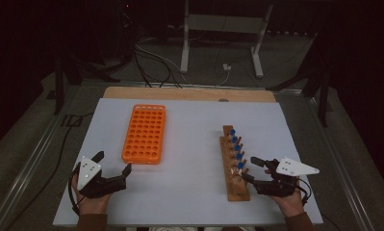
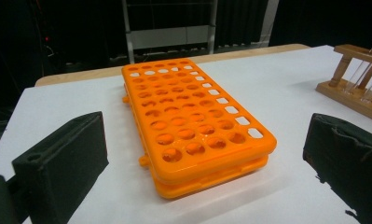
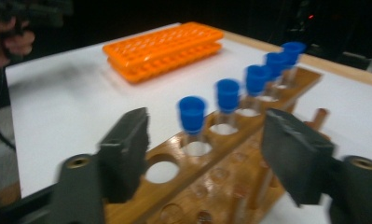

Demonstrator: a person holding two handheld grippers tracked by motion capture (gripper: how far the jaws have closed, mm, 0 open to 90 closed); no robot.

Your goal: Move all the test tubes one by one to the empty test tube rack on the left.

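Blurred blue-capped tubes [image 3: 191, 114] between tongs [image 3: 207, 154]

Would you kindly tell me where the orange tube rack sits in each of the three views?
High view: orange rack, left of centre.
Left gripper view: centre, between the jaws, lying flat.
Right gripper view: upper middle, beyond the wooden rack.
Shared landmark: wooden rack with blue-capped tubes.

Five blue-capped test tubes [image 3: 191, 117] are being counted in one wooden rack [image 1: 236, 190], with one hole at its near end being seen unfilled in the right gripper view. One orange tube rack [image 1: 145, 133] is being counted on the one white table [image 1: 189, 192]. Two grippers are being tallied: a left gripper [image 1: 113, 168] and a right gripper [image 1: 250, 169].
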